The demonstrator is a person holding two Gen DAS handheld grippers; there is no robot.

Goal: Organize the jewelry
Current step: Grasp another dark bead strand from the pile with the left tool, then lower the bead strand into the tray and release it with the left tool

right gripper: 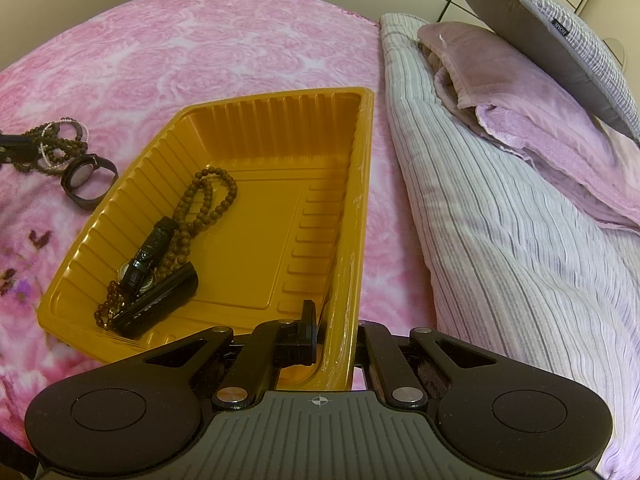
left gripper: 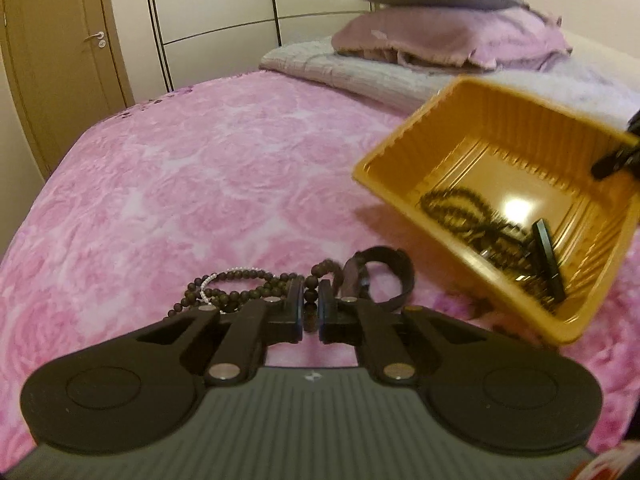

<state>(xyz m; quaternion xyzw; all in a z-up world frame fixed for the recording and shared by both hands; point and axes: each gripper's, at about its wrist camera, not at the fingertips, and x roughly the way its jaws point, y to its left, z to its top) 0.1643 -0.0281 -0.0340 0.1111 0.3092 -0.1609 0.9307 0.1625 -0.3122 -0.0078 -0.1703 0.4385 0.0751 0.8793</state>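
At lower centre, a dark bead strand (left gripper: 256, 280) is pinched by the left gripper (left gripper: 311, 312); at right, the tilted yellow tray (right gripper: 280, 128) is clamped by the right gripper (right gripper: 334, 336). Next, a carry into the tray is called for.

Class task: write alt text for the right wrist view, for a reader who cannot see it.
The right tool grips the wall of a ribbed orange plastic tray holding brown wooden prayer beads and a black watch, on a pink rose-patterned bedspread. More beads and another watch lie left.
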